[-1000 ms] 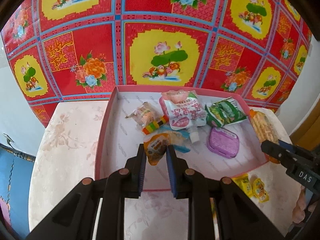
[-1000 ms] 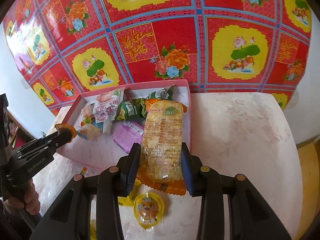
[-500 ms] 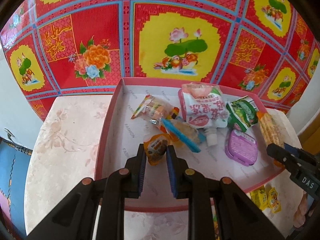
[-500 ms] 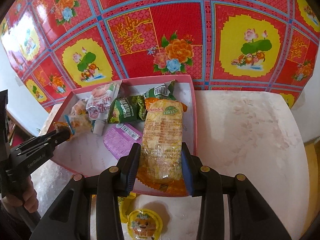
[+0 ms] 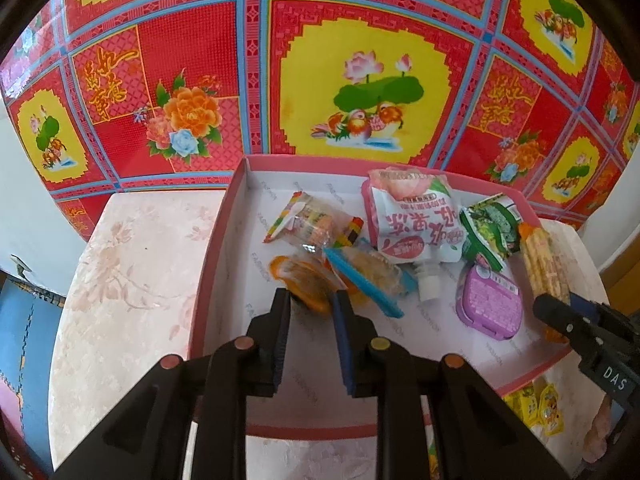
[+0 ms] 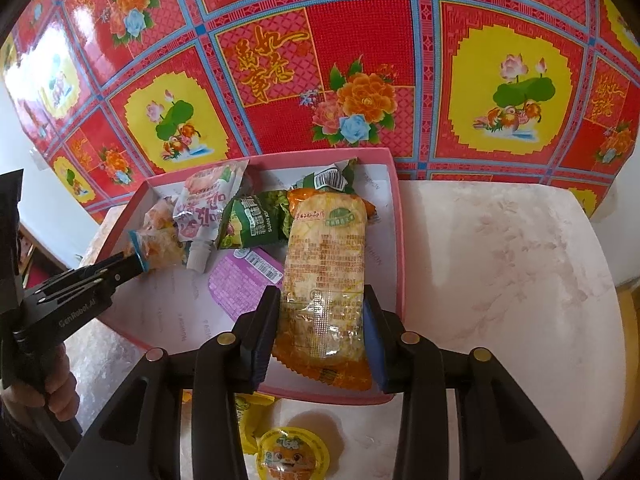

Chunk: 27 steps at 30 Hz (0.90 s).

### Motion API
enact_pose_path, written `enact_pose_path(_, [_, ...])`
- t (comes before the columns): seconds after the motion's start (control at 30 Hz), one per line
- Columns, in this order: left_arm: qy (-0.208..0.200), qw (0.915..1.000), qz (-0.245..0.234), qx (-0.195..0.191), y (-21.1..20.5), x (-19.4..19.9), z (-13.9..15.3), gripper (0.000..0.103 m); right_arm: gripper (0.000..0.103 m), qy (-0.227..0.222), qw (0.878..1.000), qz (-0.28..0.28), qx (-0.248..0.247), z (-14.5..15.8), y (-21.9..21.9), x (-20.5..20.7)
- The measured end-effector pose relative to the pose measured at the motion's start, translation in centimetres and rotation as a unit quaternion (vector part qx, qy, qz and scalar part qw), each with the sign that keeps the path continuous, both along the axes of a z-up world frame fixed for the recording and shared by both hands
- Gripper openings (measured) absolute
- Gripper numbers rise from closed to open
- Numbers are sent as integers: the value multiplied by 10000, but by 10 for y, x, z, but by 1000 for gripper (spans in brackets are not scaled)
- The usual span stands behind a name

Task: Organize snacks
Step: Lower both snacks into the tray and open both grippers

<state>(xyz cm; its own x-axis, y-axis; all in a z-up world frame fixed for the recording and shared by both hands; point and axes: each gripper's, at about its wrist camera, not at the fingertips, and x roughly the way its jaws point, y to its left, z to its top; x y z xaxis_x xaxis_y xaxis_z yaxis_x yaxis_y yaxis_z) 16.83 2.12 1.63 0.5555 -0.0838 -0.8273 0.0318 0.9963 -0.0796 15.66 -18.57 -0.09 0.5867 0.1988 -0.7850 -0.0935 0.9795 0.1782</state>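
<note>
My left gripper (image 5: 310,306) has just been easing open around the orange jelly cup (image 5: 302,280), low in the pink box (image 5: 208,280). My right gripper (image 6: 320,320) pinches the cracker pack (image 6: 324,264) at the box's 5 o'clock corner; released there, it could tip over the rim.

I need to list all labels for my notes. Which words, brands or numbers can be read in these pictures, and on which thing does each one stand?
"DAS": on the black body of the right gripper, seen from the left wrist.
"GenRobot.AI": on the black body of the left gripper, seen from the right wrist.
"FASHION": printed faintly, repeated, on the white floor of the pink cardboard box.
"SUNXI" or similar: on the green foil packet, uncertain.
Chinese print on the white-pink spouted pouch and long orange cracker pack: too small to read.
</note>
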Motion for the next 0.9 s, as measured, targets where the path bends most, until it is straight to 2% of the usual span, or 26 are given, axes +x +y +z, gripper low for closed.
enact_pose_path(0.2, [10, 10000, 89, 26, -3, -4, 5, 43, 45, -80, 9999, -8, 65, 6, -1, -5])
enact_pose_path(0.9, [-74, 9999, 108, -83, -6, -45, 31, 44, 45, -186, 9997, -38, 156, 22, -5, -42])
